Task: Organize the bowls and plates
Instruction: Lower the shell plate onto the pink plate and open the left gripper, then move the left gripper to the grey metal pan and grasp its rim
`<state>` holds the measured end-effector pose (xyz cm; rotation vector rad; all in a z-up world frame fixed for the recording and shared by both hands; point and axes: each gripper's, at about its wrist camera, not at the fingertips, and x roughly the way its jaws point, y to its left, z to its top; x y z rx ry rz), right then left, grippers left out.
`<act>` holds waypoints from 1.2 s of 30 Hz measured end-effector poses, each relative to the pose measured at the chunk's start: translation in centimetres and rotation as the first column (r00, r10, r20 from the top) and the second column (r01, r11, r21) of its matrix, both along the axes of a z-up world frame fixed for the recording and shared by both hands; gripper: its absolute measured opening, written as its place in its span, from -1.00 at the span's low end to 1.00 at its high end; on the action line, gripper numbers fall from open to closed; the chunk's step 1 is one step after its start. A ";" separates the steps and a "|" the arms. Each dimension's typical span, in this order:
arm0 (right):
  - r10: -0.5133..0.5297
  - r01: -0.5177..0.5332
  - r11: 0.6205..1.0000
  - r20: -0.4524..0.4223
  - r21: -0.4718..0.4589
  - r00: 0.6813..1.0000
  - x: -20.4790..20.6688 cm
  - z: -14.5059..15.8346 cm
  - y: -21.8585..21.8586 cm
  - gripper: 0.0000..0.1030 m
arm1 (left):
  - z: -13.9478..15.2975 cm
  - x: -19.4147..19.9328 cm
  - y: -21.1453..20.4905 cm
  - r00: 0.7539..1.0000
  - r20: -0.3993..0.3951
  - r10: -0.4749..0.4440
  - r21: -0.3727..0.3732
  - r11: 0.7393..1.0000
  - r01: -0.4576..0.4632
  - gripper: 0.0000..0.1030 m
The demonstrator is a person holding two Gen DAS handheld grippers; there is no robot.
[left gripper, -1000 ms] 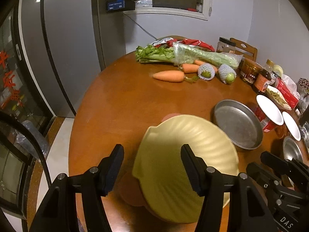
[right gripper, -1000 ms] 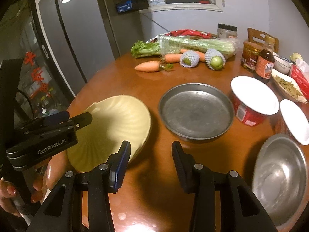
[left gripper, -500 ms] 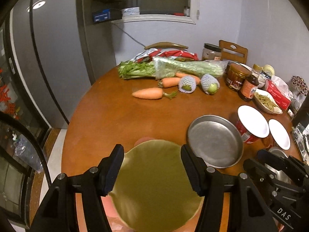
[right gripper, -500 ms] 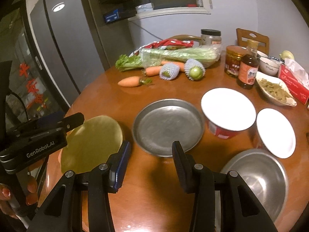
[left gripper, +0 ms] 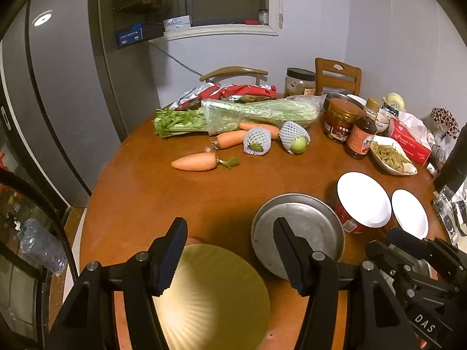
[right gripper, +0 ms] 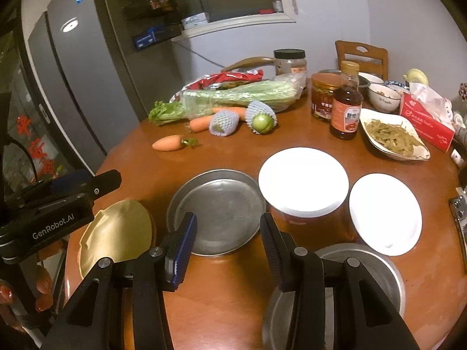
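Note:
A yellow scalloped plate (left gripper: 210, 297) lies flat near the table's front left edge, with a bit of a pink dish showing under it. My left gripper (left gripper: 229, 224) hovers above it, open, its pads clear of the plate. In the right wrist view the same plate (right gripper: 116, 233) sits below the left gripper (right gripper: 96, 183). A round metal pan (right gripper: 216, 213) lies just ahead of my right gripper (right gripper: 227, 218), which is open and holds nothing. A steel bowl (right gripper: 379, 274) sits under its right finger. Behind the pan stand two white-lidded tubs (right gripper: 303, 178) (right gripper: 385, 213).
Carrots (left gripper: 194, 162), bagged celery (left gripper: 256, 110) and two net-wrapped fruits (left gripper: 294, 138) lie across the far half of the wooden table (left gripper: 175, 198). Jars, a sauce bottle (right gripper: 346, 108), a dish of greens (right gripper: 391, 135) and a tissue box crowd the right. A fridge stands left.
Both grippers have drawn back and risen, so more of the table shows. The yellow plate, tilted up a second ago, now lies flat and looks smaller.

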<state>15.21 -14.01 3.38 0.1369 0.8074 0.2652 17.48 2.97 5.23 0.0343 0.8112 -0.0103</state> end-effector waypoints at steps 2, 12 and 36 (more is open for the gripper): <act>-0.001 0.001 1.000 -0.004 0.000 1.000 0.1 -0.1 -0.1 -0.09 | -0.3 0.5 -0.4 1.000 -0.011 -0.011 0.002 1.000 0.011 0.18; 0.008 -0.008 1.000 -0.085 -0.003 0.996 2.3 -2.5 0.3 -0.09 | -3.3 4.4 -2.2 0.992 -0.114 -0.060 0.033 0.997 0.065 0.18; 0.004 -0.021 0.997 -0.209 -0.081 0.978 6.3 -6.3 1.4 -0.09 | -8.6 8.2 -4.0 0.955 -0.272 -0.115 0.068 0.988 0.139 0.18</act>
